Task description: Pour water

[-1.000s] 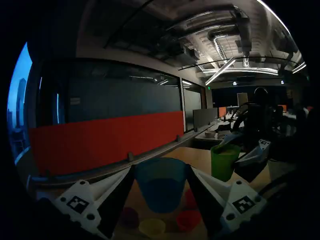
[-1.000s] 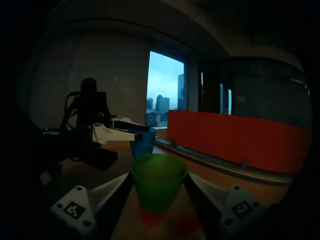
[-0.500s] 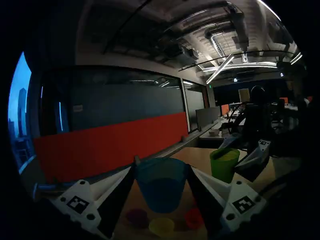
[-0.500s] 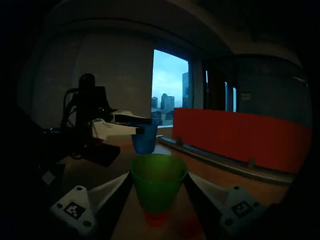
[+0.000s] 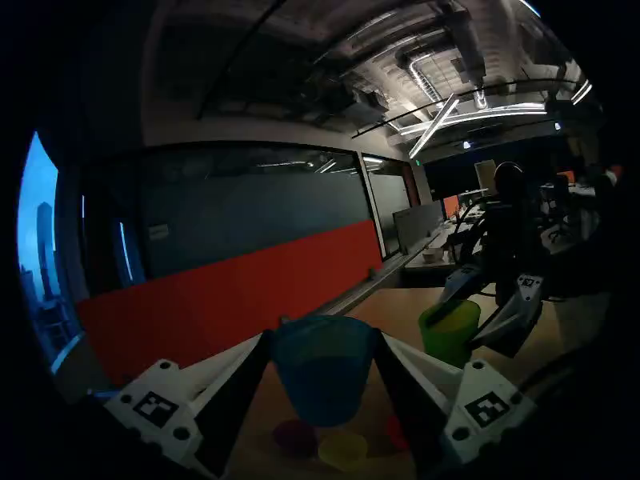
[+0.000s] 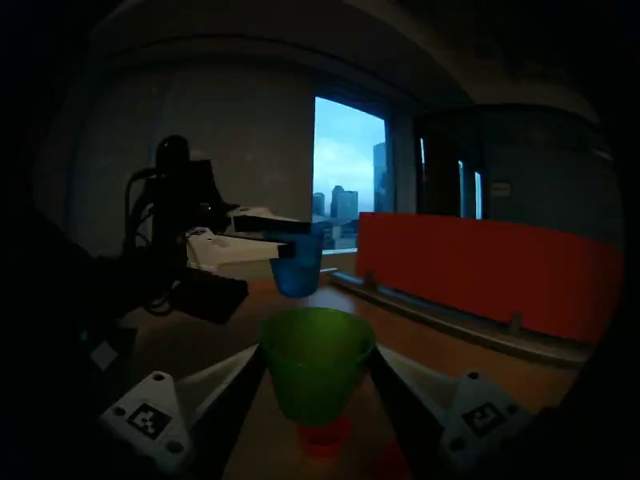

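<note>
Both cups are rising compared with a moment ago. In the right gripper view the blue cup (image 5: 322, 376) is now sitting higher and nearer. Under the left gripper (image 5: 322, 352) the small purple cup (image 5: 294, 436) and small yellow cup (image 5: 344, 450) are dropping away toward the bottom of its view. The table (image 5: 396, 304) is falling away below as well. I judge that the lift is giving way to the approach, with the two vessels being brought together in the air for the pour and no tipping of the blue cup begun yet.

The left gripper is clamping the blue cup between its two fingers, which are pressing on the cup's sides just under the rim. The cup is standing upright, and a darker band in its lower half is suggesting water, though the dim light is making that uncertain. The right gripper (image 6: 318, 356) is gripping the green cup (image 6: 318, 372) the same way, with both fingers bearing on its walls and its mouth facing up. From the left gripper, the green cup is hanging ahead and to the right, apart from the blue one and leaning slightly. From the right gripper, the blue cup is hovering ahead, a little left and above the green rim
</note>
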Demonstrator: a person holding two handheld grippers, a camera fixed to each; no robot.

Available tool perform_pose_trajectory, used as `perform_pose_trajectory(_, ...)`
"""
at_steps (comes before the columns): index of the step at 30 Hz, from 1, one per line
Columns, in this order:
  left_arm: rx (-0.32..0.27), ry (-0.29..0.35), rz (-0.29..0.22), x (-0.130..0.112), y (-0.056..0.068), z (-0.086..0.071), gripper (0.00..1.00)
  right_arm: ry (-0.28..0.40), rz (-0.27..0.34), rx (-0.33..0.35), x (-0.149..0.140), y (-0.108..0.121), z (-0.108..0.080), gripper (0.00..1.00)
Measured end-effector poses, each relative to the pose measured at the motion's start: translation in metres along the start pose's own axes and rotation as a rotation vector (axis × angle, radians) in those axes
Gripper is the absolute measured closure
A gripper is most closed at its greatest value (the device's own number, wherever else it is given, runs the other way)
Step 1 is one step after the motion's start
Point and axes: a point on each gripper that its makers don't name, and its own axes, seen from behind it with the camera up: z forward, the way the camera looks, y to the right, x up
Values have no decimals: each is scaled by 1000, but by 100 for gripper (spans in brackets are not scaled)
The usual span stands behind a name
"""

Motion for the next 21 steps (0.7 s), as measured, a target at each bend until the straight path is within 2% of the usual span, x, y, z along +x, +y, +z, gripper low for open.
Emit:
perform_pose_trajectory(14, -6, -7, 95, 2, 1, -4, 11, -10, 6, 36, -6, -7, 13, 9)
perform_pose_trajectory(21, -4, -9, 123, 3, 2, -5, 11, -19, 5, 58, -10, -11, 19, 9)
